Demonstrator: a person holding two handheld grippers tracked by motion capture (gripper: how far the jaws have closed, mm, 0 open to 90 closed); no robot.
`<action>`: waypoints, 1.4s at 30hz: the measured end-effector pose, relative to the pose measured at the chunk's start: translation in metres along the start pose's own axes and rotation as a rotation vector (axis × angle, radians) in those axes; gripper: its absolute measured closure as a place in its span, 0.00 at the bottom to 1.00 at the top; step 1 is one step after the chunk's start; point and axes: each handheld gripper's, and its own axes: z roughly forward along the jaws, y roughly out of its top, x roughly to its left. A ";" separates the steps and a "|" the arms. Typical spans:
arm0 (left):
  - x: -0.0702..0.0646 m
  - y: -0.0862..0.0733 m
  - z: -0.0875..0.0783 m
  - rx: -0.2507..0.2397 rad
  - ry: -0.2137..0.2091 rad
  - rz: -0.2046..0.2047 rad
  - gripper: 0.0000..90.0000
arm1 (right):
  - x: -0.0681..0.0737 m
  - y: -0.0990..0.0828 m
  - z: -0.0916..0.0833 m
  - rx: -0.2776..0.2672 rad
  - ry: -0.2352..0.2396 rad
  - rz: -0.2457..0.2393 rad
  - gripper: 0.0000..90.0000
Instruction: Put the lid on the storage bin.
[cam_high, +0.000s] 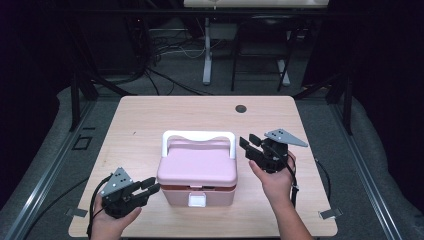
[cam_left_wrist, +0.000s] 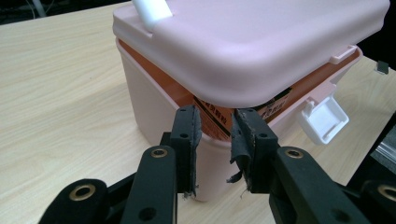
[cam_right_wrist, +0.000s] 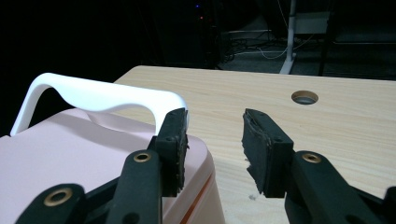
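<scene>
Fingers of left gripper (cam_left_wrist: 215, 140) are narrow apart w/ torn black pads, holding nothing, just before the pink plastic box (cam_high: 197, 172) front corner. Right gripper (cam_right_wrist: 212, 140) fingers are spread wide, empty, beside the box's smooth white handle (cam_right_wrist: 100, 95), over wood-grain worktop (cam_high: 150, 115).

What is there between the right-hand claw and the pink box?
Nothing but bare wooden table. In the high view a short stretch of tabletop separates the right gripper from the pink box, and its fingers stand open beside the white handle.
</scene>
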 end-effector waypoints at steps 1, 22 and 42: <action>0.000 -0.001 0.000 0.005 0.001 0.002 0.78 | 0.000 0.000 0.000 0.001 0.000 0.000 0.66; 0.002 -0.014 0.005 0.065 0.007 -0.008 0.79 | -0.001 0.000 0.001 -0.002 0.000 0.000 0.66; 0.023 -0.020 0.001 0.024 0.087 -0.074 0.66 | -0.002 -0.003 0.004 0.017 0.004 0.000 0.62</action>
